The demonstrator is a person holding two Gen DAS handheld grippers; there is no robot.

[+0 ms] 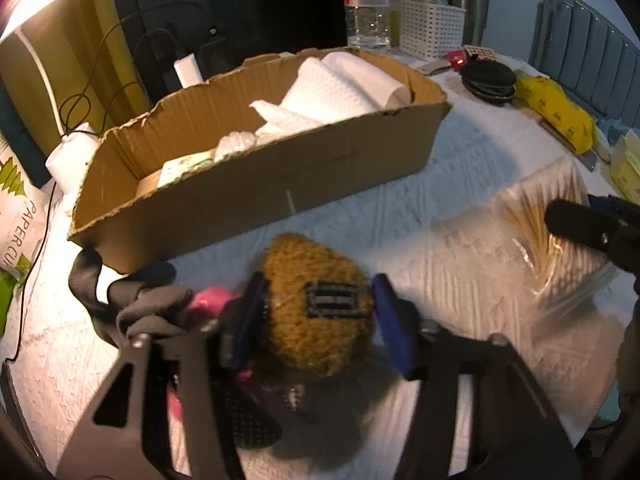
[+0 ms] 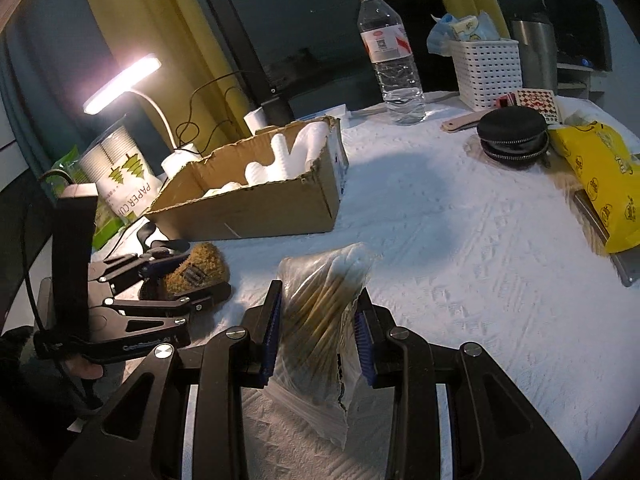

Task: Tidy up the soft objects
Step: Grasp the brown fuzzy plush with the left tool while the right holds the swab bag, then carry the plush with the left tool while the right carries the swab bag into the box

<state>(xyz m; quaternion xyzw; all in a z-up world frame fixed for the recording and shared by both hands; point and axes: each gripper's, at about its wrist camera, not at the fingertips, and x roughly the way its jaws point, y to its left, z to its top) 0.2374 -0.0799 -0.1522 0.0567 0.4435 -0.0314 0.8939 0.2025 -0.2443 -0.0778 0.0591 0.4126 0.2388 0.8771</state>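
Knit hat (image 1: 318, 300) between left gripper's (image 1: 316, 320) fingers (image 1: 390, 316)

Illumination was uneven in both views. A lit desk lamp (image 2: 122, 84) at ten o'clock in the right wrist view was the main source; in the left wrist view its glare burned out the corner at eleven o'clock. The white counter covering (image 2: 460, 240) was bright near the lamp and bluish and dimmer toward three o'clock. A soft shadow lay beyond the cardboard box (image 1: 280, 184) toward two o'clock. The clear bag (image 1: 560, 240) at three o'clock was smeared by motion blur. Fisheye bending curved straight edges, and the frame corners were black.
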